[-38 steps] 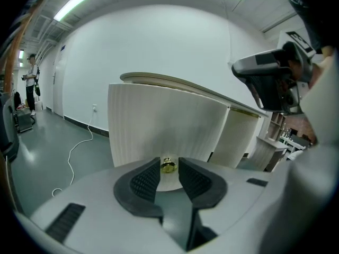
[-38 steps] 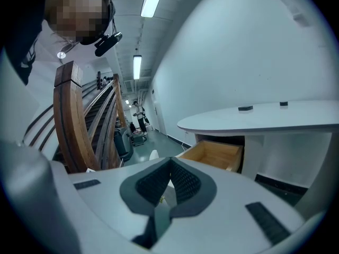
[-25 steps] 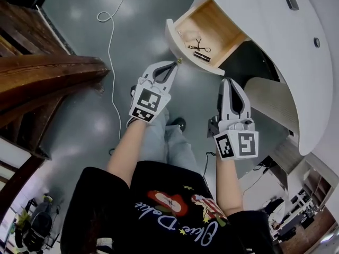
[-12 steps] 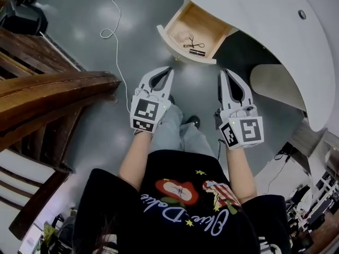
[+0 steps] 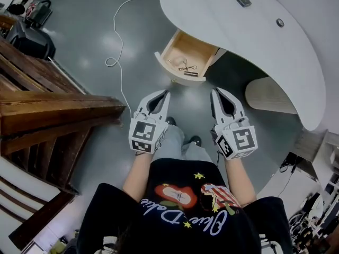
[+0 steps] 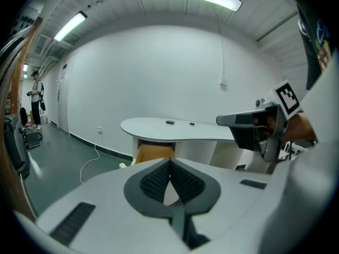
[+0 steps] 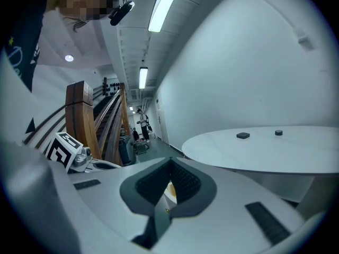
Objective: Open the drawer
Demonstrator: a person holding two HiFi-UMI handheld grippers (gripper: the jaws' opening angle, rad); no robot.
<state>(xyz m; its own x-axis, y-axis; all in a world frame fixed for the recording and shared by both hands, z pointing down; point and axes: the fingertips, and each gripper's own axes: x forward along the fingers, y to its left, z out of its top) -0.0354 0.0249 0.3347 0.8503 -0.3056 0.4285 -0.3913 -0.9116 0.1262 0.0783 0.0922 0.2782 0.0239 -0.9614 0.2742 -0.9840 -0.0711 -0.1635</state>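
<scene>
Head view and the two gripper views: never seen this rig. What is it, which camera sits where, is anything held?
There is no robot here. A person holds a two-jaw gripper in each hand. The head view comes from a camera on the person's head looking steeply down, so you see the left gripper and the right gripper at the ends of the person's arms. The marker cubes are part of the grippers. The other two pictures come from a camera riding on each gripper, looking along its jaws. Both pairs of jaws are closed and hold nothing.

Ahead stands a white desk with its drawer pulled open. What looks like scissors and a small dark item lie inside. Two small dark things sit on the desktop; I can't tell what they are.
</scene>
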